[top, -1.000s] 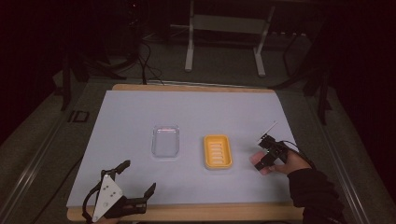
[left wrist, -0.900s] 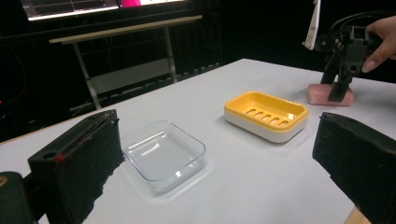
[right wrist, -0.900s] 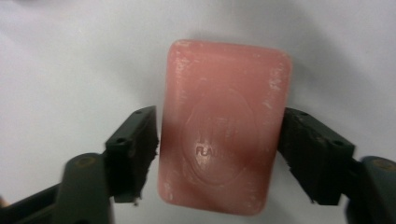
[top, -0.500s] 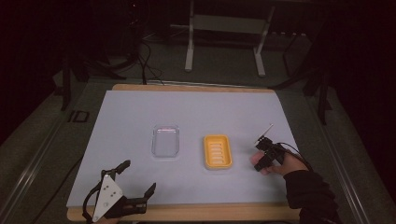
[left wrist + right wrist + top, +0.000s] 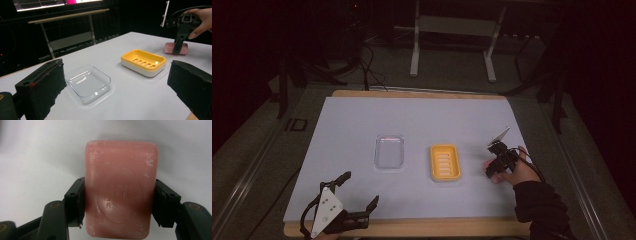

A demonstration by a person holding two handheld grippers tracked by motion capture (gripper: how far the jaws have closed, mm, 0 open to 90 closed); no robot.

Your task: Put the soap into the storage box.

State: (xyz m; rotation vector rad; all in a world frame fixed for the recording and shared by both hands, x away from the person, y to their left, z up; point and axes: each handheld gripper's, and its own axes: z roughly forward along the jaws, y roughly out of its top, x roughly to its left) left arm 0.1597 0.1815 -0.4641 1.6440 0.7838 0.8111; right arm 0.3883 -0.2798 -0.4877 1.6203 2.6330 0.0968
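The pink soap bar lies flat on the white worktop at the 3 o'clock side of the yellow soap dish, near it but apart from it. The right gripper, held in the person's right hand, stands over the bar pointing downward. In the right gripper view its two black jaws flank the bar's long sides, one at 9 o'clock and one at 3 o'clock, so the bar's long axis runs from 12 to 6 o'clock between them and the jaws span its short width. The jaws sit against or just beside the bar's sides; whether they already press on it cannot be told, nor whether the bar is lifted, though in the left gripper view it appears to rest on the worktop.

The left gripper lies at the near edge of the worktop, at 7 o'clock from the clear tray, its jaws wide and holding nothing. The tray stands at 9 o'clock of the dish, a small gap between them.

Judgement: the right gripper is by far the nearer to the bar. If the bar is meant for the dish, the carry would run toward 9 o'clock, across the bar's short axis; the dish's long axis lies roughly parallel to the bar's, so little turning would be needed.
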